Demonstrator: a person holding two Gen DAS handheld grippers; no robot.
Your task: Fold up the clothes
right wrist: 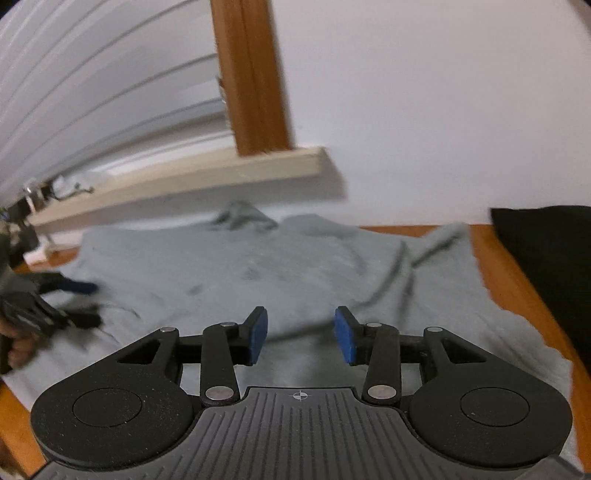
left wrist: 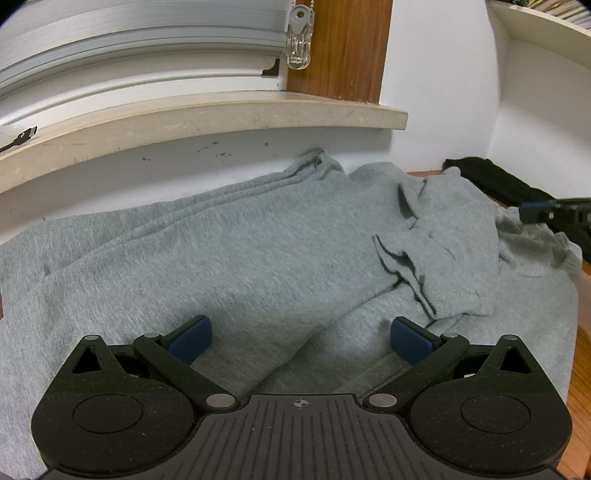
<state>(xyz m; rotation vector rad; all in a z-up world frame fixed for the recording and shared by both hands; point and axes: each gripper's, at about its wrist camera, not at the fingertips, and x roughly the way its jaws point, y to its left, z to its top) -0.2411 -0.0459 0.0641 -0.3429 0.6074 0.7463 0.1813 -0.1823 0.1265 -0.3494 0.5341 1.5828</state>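
White wall [left wrist: 439, 85] at the back with a beige sill [left wrist: 207, 118] running across it, scuffed and marked underneath; pale slatted blind [left wrist: 140, 40] above the sill, clear plastic cord pull [left wrist: 299, 40] hanging at its right edge. Brown wood frame post [left wrist: 343, 48] stands upright on the sill's right end, and a white shelf [left wrist: 535, 18] sits high in the right corner. Work surface is an orange-brown wood tabletop [right wrist: 513, 280] butted against the wall; lighting is flat and even, right wrist view blurred.
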